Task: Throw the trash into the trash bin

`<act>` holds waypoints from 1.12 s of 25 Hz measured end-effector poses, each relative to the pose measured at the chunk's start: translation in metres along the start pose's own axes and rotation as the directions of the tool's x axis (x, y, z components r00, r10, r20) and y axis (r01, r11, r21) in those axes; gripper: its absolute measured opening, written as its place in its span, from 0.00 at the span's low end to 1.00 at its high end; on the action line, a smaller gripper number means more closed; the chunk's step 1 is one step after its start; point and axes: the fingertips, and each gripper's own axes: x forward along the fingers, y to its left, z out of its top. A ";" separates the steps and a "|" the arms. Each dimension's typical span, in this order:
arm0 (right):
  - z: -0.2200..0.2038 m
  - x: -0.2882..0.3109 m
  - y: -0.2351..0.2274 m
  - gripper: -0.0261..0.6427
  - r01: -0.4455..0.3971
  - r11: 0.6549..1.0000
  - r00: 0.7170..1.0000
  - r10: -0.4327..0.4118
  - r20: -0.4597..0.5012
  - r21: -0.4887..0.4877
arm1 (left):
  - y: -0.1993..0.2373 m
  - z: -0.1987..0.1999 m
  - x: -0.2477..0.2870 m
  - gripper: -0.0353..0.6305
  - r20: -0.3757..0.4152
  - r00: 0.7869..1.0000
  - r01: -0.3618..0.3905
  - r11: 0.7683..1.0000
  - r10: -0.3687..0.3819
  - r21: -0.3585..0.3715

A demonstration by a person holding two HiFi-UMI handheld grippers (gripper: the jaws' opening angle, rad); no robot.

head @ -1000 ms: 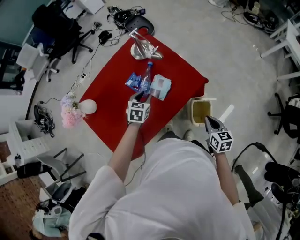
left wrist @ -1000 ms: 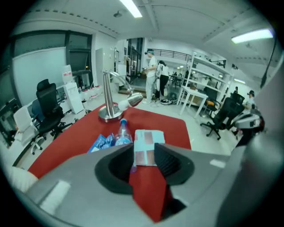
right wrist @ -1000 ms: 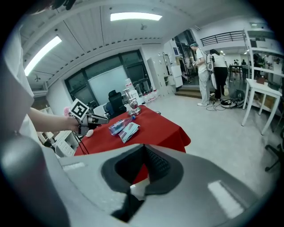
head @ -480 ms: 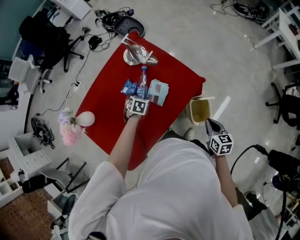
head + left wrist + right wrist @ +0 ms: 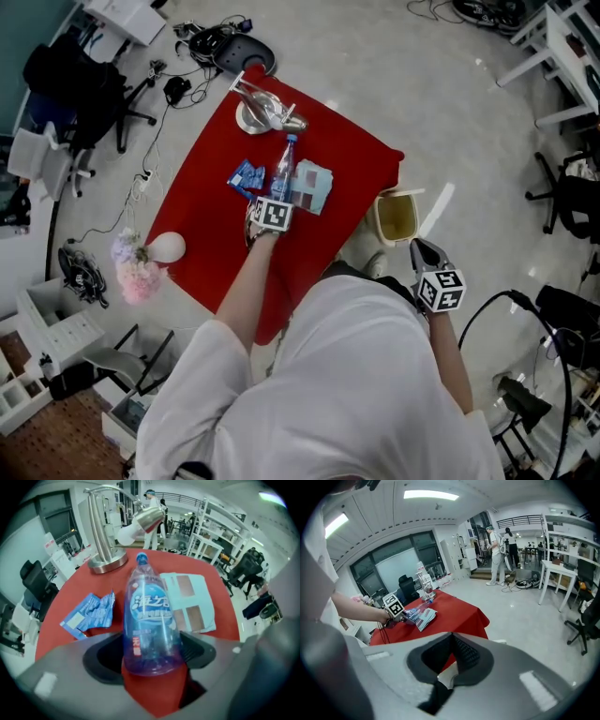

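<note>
In the head view a red desk (image 5: 328, 159) is standing on a grey floor, and a trash bin (image 5: 380, 220) is sitting just beside it. The left gripper (image 5: 255, 225) is pointing down at a bottle (image 5: 284, 176) lying on the desk.

In the left gripper view its jaws have just been opening wide. The bottle's bottom end is lying between them, not squeezed.

In the right gripper view the right gripper (image 5: 452, 656) is hanging with its jaws together, holding nothing.

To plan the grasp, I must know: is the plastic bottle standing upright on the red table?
No, the plastic bottle lies on its side on the red table.
</note>
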 end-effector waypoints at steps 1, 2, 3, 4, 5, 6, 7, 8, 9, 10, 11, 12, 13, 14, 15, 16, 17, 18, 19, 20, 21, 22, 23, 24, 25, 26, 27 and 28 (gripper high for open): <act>-0.001 0.000 -0.001 0.04 0.002 1.000 1.000 -0.002 0.000 0.003 | 0.000 0.001 -0.003 0.60 0.011 1.000 -0.007 1.000 0.007 -0.002; -0.001 0.000 -0.001 0.04 0.003 1.000 1.000 -0.003 -0.001 0.005 | 0.003 0.005 -0.011 0.60 0.025 0.999 -0.026 1.000 0.026 -0.002; -0.002 0.000 -0.001 0.04 0.003 1.000 1.000 -0.003 -0.003 0.006 | 0.005 0.009 -0.020 0.60 0.041 0.998 -0.043 0.999 0.043 -0.006; -0.002 0.000 0.000 0.04 0.001 1.000 1.000 -0.001 -0.004 0.006 | 0.007 0.012 -0.028 0.60 0.057 0.997 -0.050 0.999 0.051 -0.017; -0.002 0.001 0.001 0.04 -0.002 1.000 1.000 0.002 -0.005 0.005 | 0.007 0.014 -0.034 0.60 0.073 0.996 -0.048 0.998 0.051 -0.033; -0.002 0.002 0.002 0.04 -0.005 1.000 1.000 0.005 -0.006 0.004 | 0.007 0.016 -0.039 0.59 0.090 0.995 -0.041 0.998 0.045 -0.052; -0.001 0.004 0.003 0.04 -0.008 1.000 1.000 0.008 -0.008 0.002 | 0.007 0.017 -0.043 0.59 0.107 0.993 -0.031 0.997 0.039 -0.072; -0.001 0.005 0.004 0.04 -0.011 1.000 1.000 0.011 -0.009 0.000 | 0.007 0.019 -0.047 0.59 0.125 0.992 -0.019 0.996 0.031 -0.093; -0.002 0.007 0.005 0.04 -0.013 1.000 1.000 0.013 -0.010 -0.002 | 0.005 0.020 -0.050 0.59 0.141 0.990 -0.001 0.993 0.017 -0.115; -0.002 0.008 0.005 0.04 -0.016 1.000 1.000 0.016 -0.009 -0.004 | 0.001 0.020 -0.053 0.59 0.156 0.988 0.022 0.990 -0.001 -0.137; -0.002 0.009 0.005 0.04 -0.017 1.000 1.000 0.017 -0.009 -0.005 | -0.002 0.020 -0.056 0.59 0.169 0.986 0.042 0.987 -0.015 -0.157; -0.003 0.008 0.005 0.04 -0.017 1.000 1.000 0.017 -0.008 -0.005 | -0.004 0.020 -0.059 0.59 0.182 0.983 0.056 0.983 -0.024 -0.172; -0.004 0.008 0.005 0.04 -0.016 1.000 1.000 0.016 -0.008 -0.005 | -0.006 0.020 -0.062 0.59 0.196 0.980 0.066 0.981 -0.029 -0.184; -0.005 0.007 0.004 0.04 -0.014 1.000 1.000 0.014 -0.008 -0.004 | -0.007 0.019 -0.064 0.59 0.208 0.978 0.075 0.978 -0.033 -0.194; -0.005 0.007 0.004 0.04 -0.011 1.000 1.000 0.011 -0.007 -0.002 | -0.007 0.018 -0.065 0.59 0.219 0.975 0.084 0.976 -0.039 -0.202; -0.006 0.006 0.003 0.04 -0.009 1.000 1.000 0.009 -0.007 0.000 | -0.008 0.017 -0.066 0.58 0.228 0.973 0.091 0.974 -0.043 -0.207; -0.007 0.006 0.002 0.04 -0.007 1.000 1.000 0.007 -0.006 0.002 | -0.008 0.015 -0.066 0.58 0.238 0.970 0.095 0.973 -0.042 -0.212; -0.008 0.005 0.001 0.04 -0.004 1.000 1.000 0.004 -0.005 0.004 | -0.007 0.013 -0.069 0.58 0.248 0.968 0.094 0.971 -0.037 -0.219; -0.010 0.004 0.001 0.04 -0.002 1.000 1.000 0.002 -0.005 0.005 | -0.007 0.012 -0.071 0.58 0.259 0.965 0.091 0.970 -0.030 -0.227; -0.011 0.002 0.000 0.04 0.001 1.000 1.000 -0.001 -0.005 0.007 | -0.006 0.010 -0.074 0.58 0.268 0.963 0.090 0.968 -0.025 -0.235; -0.012 0.001 0.000 0.04 0.003 1.000 1.000 -0.003 -0.006 0.008 | -0.006 0.008 -0.077 0.58 0.275 0.961 0.092 0.967 -0.023 -0.239; -0.012 0.000 0.000 0.04 0.004 1.000 1.000 -0.004 -0.007 0.009 | -0.007 0.007 -0.079 0.58 0.280 0.960 0.095 0.966 -0.024 -0.241; -0.013 0.000 0.000 0.04 0.005 1.000 1.000 -0.005 -0.007 0.008 | -0.008 0.006 -0.082 0.58 0.283 0.959 0.097 0.966 -0.026 -0.239; -0.013 -0.001 0.000 0.04 0.005 1.000 1.000 -0.004 -0.007 0.007 | -0.009 0.006 -0.084 0.58 0.285 0.958 0.099 0.967 -0.029 -0.235; -0.013 0.000 0.000 0.04 0.004 1.000 1.000 -0.004 -0.007 0.006 | -0.011 0.005 -0.086 0.58 0.289 0.957 0.102 0.968 -0.032 -0.229; -0.013 0.000 0.000 0.04 0.003 1.000 1.000 -0.003 -0.006 0.004 | -0.014 0.005 -0.087 0.58 0.293 0.956 0.105 0.969 -0.036 -0.224; -0.013 0.000 0.000 0.04 0.002 1.000 1.000 -0.002 -0.005 0.002 | -0.017 0.006 -0.088 0.58 0.297 0.954 0.107 0.970 -0.039 -0.218; -0.013 0.000 0.000 0.04 0.001 1.000 1.000 -0.001 -0.004 -0.001 | -0.021 0.006 -0.090 0.58 0.301 0.953 0.109 0.971 -0.042 -0.211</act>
